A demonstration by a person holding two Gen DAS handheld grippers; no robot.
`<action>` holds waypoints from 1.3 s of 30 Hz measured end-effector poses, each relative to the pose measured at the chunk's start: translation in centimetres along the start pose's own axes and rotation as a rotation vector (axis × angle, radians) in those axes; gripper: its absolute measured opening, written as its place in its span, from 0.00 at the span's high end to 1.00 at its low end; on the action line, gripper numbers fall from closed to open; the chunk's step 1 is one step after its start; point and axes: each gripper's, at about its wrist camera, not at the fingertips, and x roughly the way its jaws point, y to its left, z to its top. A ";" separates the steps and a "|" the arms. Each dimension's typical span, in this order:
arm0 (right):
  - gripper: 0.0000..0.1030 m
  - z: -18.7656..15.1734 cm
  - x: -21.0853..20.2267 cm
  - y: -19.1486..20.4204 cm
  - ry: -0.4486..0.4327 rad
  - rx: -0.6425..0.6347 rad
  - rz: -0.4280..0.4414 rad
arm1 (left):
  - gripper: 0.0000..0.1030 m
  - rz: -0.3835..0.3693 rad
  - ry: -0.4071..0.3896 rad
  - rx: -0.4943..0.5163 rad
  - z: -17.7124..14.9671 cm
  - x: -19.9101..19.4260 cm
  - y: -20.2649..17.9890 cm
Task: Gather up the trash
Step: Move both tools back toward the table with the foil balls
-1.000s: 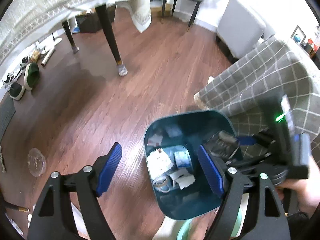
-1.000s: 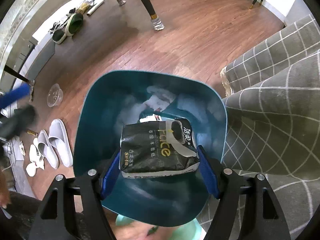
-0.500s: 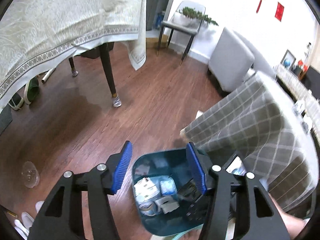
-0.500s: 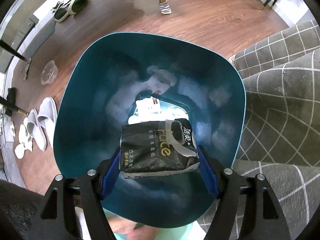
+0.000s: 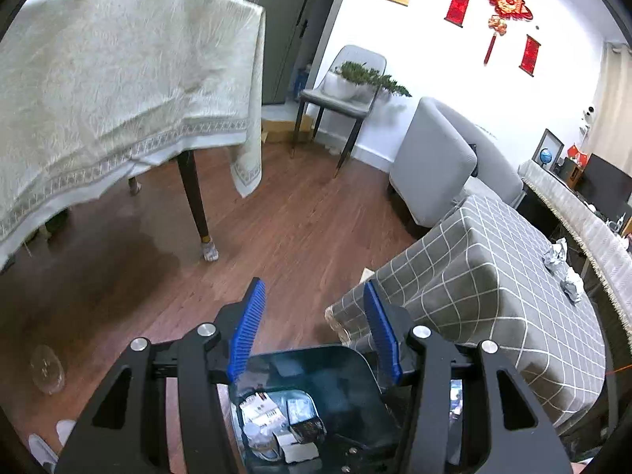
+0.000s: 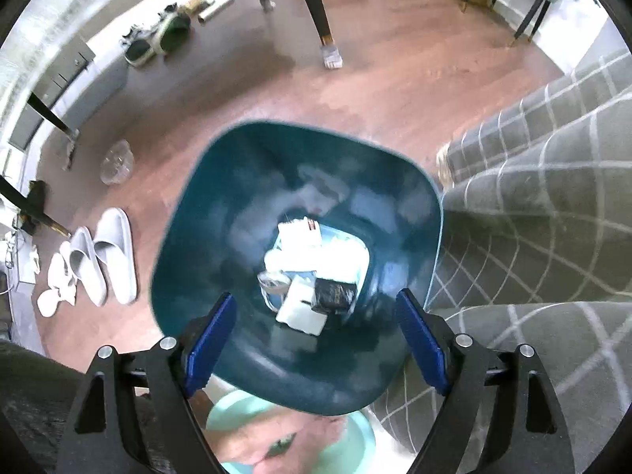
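Above the bin (image 6: 221, 205), right gripper (image 6: 316, 316) spread wide, nothing between its pads. Black packet (image 6: 333, 296) lies at the bin's bottom among white wrappers (image 6: 302, 312). Left gripper (image 5: 314, 331), also spread and empty, points over the bin's rim (image 5: 300, 359) toward the floor. Beside the bin, checked sofa (image 5: 493, 276); beyond, slippers (image 6: 102, 252), clear cup (image 6: 116, 162), table leg (image 5: 195, 201).

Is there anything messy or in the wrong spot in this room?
Yes. A clear plastic cup lies on the wood floor, left of the teal bin. Two crumpled wrappers sit on the checked cloth. That looks like trash still outside the bin.
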 end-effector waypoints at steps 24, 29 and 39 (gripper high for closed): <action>0.27 -0.1 -16.5 -3.7 -0.425 0.037 -0.076 | 0.36 -0.014 -0.104 0.101 2.6 -2.3 -6.3; 0.29 -1.1 -17.8 -5.8 -0.459 0.060 -0.125 | 0.31 -0.037 -0.118 0.128 3.1 -2.7 -8.3; 0.31 -3.6 -20.0 -10.5 -0.519 0.138 -0.190 | 0.27 -0.075 -0.090 0.184 3.3 -1.4 -12.2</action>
